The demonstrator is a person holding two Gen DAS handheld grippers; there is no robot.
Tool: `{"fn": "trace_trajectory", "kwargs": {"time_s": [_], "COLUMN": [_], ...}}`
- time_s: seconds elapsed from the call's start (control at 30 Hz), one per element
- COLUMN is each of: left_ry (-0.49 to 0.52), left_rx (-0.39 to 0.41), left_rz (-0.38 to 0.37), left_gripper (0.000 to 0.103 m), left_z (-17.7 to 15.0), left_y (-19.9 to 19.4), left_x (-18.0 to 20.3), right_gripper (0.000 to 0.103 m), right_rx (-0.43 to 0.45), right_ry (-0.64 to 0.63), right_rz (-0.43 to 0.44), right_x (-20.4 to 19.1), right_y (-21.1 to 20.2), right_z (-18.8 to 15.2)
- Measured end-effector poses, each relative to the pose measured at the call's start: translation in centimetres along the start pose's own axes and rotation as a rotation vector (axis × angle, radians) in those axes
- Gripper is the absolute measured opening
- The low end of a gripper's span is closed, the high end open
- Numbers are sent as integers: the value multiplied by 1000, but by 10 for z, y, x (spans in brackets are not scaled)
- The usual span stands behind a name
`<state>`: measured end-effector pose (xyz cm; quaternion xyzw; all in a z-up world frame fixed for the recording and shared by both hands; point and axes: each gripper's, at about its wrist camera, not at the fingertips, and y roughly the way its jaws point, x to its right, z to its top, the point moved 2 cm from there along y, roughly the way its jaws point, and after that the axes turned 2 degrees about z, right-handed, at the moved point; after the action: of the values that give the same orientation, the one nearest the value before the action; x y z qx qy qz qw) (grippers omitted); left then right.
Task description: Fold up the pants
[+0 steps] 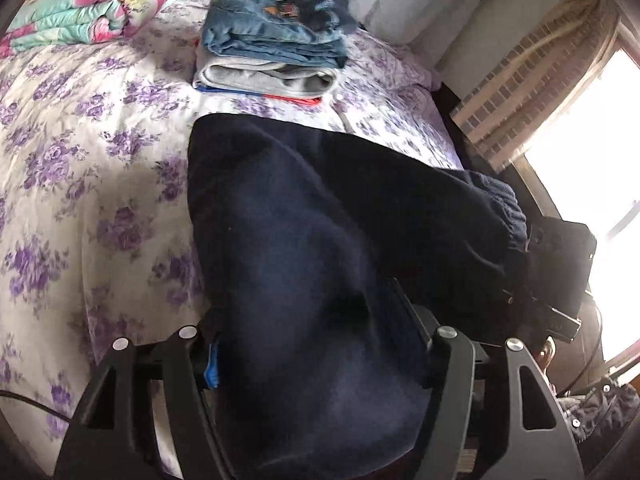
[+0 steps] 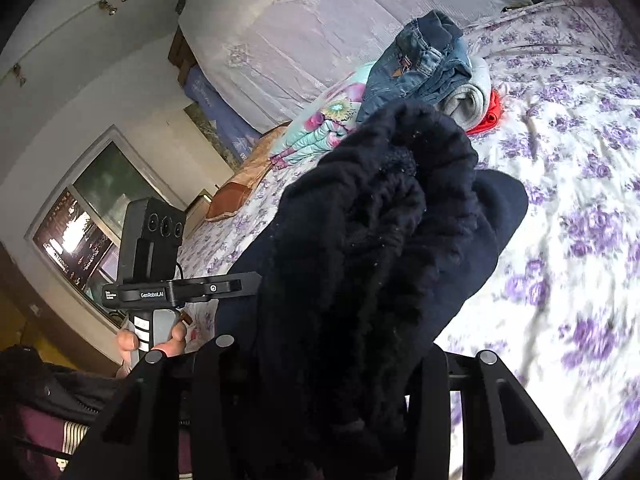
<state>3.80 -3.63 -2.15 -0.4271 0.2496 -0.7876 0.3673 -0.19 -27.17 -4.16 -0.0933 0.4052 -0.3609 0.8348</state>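
Dark navy pants [image 1: 304, 240] hang between both grippers above the floral bed. My left gripper [image 1: 316, 344] is shut on the pants fabric, which drapes over its fingers and hides the tips. My right gripper [image 2: 332, 368] is shut on the bunched ribbed waistband of the pants [image 2: 380, 216], fingertips hidden by cloth. The right gripper also shows at the right edge of the left wrist view [image 1: 560, 272]; the left gripper shows in the right wrist view [image 2: 180, 288], held by a hand.
A stack of folded clothes, jeans on top [image 1: 272, 28], sits at the far side of the bed [image 1: 80, 160]. A folded floral quilt [image 1: 96, 4] lies beside it. A bright window [image 1: 592, 168] is to the right; pillows [image 2: 320, 20] line the headboard.
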Motion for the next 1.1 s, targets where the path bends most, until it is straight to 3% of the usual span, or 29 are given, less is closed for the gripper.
{"fn": "trace_trajectory", "kwargs": {"time_s": [0.07,0.17,0.3,0.33,0.43,0.53,0.57,0.6,0.63,0.67,0.7,0.77,0.8,0.87,0.93,1.0,1.03,1.1], "left_ry": [-23,-17,104,123,106,20,-2,-31,-78,-126,-181,-252,-248,-197,-172,-148,-127,-68], "left_rx": [0,22,198,267,359,328,303,285,251,203,153,177,190,217,244,327,384,430], "left_rz": [-16,-14,46,64,73,113,125,145,202,241,248,164,135,138,155,189,252,324], "left_gripper": [63,63,63,64,71,80,81,81,81,81,85,87,88,88,88,92,97,98], "left_z": [9,41,127,161,236,313,327,338,349,352,354,356,356,354,347,326,307,266], "left_y": [10,11,-26,-39,-47,-3,19,42,78,103,127,130,124,106,84,46,21,-10], "left_x": [-7,-4,27,35,32,-4,-18,-35,-61,-81,-102,-116,-114,-103,-95,-84,-74,-54], "right_gripper": [43,42,43,43,44,57,79,98,100,100,99,99,99,99,99,99,99,99], "right_rx": [-20,-26,96,131,238,269,260,265,285,241,191,277,350,471,542,541,527,467], "right_ry": [20,-30,-251,-289,-371,-388,-382,-385,-391,-417,-439,-441,-401,-365,-361,-352,-349,-354], "right_rz": [-10,-20,-59,-72,-123,-235,-311,-424,-570,-750,-824,-820,-759,-660,-622,-597,-594,-592], "right_x": [10,5,-39,-47,-55,-25,-2,17,39,70,85,87,80,64,49,35,29,13], "right_y": [9,16,3,3,13,59,87,106,126,158,174,168,149,113,85,57,48,31], "right_z": [3,38,143,169,253,320,337,343,345,342,337,332,327,317,303,279,267,229]}}
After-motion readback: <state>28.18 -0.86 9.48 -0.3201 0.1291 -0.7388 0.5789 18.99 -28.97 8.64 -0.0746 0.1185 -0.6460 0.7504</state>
